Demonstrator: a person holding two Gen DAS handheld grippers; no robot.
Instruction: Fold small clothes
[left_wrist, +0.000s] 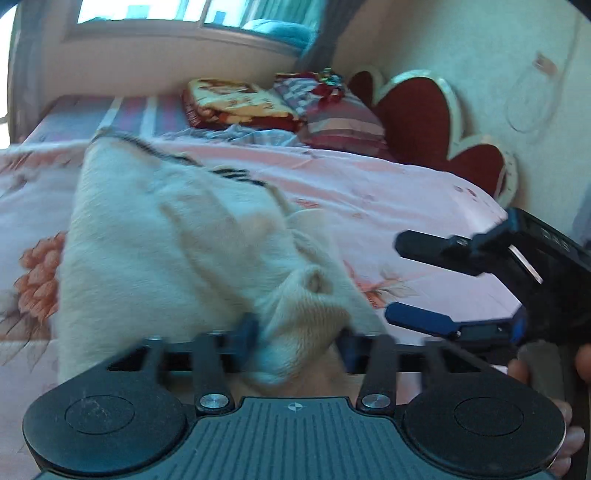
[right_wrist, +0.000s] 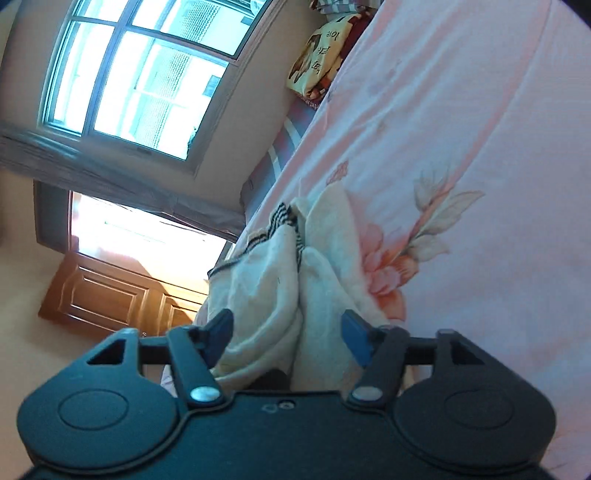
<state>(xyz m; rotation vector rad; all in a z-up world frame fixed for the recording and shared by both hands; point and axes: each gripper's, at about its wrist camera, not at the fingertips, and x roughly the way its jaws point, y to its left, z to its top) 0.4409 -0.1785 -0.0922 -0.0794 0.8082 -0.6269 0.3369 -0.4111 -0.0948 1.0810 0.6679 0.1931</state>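
Note:
A small cream-white garment (left_wrist: 166, 251) with a black-striped trim lies bunched on the pink floral bed sheet (left_wrist: 369, 192). My left gripper (left_wrist: 295, 336) is shut on a fold of the garment's near edge. My right gripper (left_wrist: 399, 280) shows at the right of the left wrist view, open and empty, clear of the cloth. In the right wrist view the garment (right_wrist: 280, 273) lies between the spread blue fingers (right_wrist: 356, 332) of my right gripper (right_wrist: 288, 332), with its striped trim at the far end.
A patterned folded blanket (left_wrist: 236, 103) and a striped pillow (left_wrist: 340, 122) lie at the head of the bed. A red heart-shaped headboard (left_wrist: 424, 122) stands against the wall. A window (right_wrist: 136, 74) and a wooden door (right_wrist: 110, 291) are beyond the bed's edge.

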